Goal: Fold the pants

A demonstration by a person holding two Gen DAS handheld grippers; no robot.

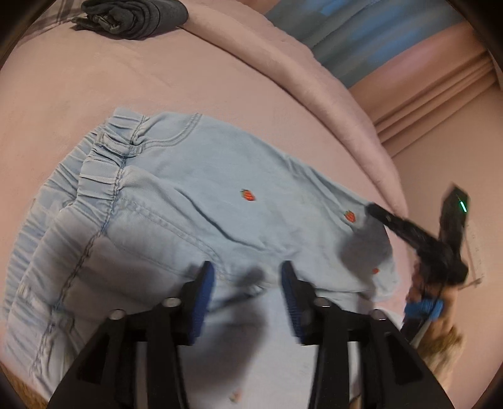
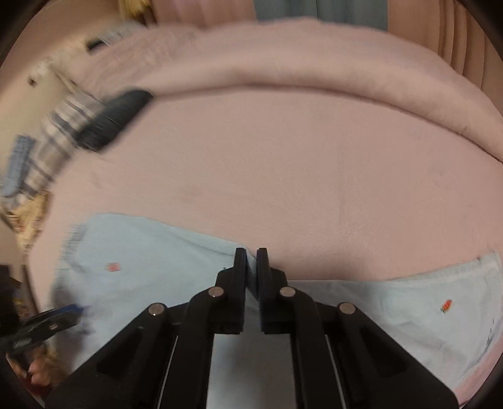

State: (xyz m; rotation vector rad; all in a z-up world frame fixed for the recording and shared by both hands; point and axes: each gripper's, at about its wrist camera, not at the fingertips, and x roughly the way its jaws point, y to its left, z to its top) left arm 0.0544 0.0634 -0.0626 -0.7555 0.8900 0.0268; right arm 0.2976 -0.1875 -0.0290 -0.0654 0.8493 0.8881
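Note:
Light blue pants (image 1: 201, 201) with small red strawberry marks lie on the pink bedspread (image 1: 78, 94), elastic waistband at the left. My left gripper (image 1: 248, 273) is open, its blue-padded jaws wide apart just above the pants near the crotch. The right gripper (image 1: 377, 214) shows at the right, its tip on the leg fabric. In the right wrist view my right gripper (image 2: 251, 251) is shut on a fold of the pants (image 2: 141, 270), fabric pinched between the fingers. The left gripper (image 2: 63, 314) is blurred at the lower left.
A folded dark grey garment (image 1: 138, 15) lies at the far edge of the bed, also in the right wrist view (image 2: 116, 116). A plaid cloth (image 2: 56, 132) lies beside it. A rolled pink blanket edge (image 2: 283, 63) runs along the back. Pink curtains (image 1: 440, 100) hang beyond.

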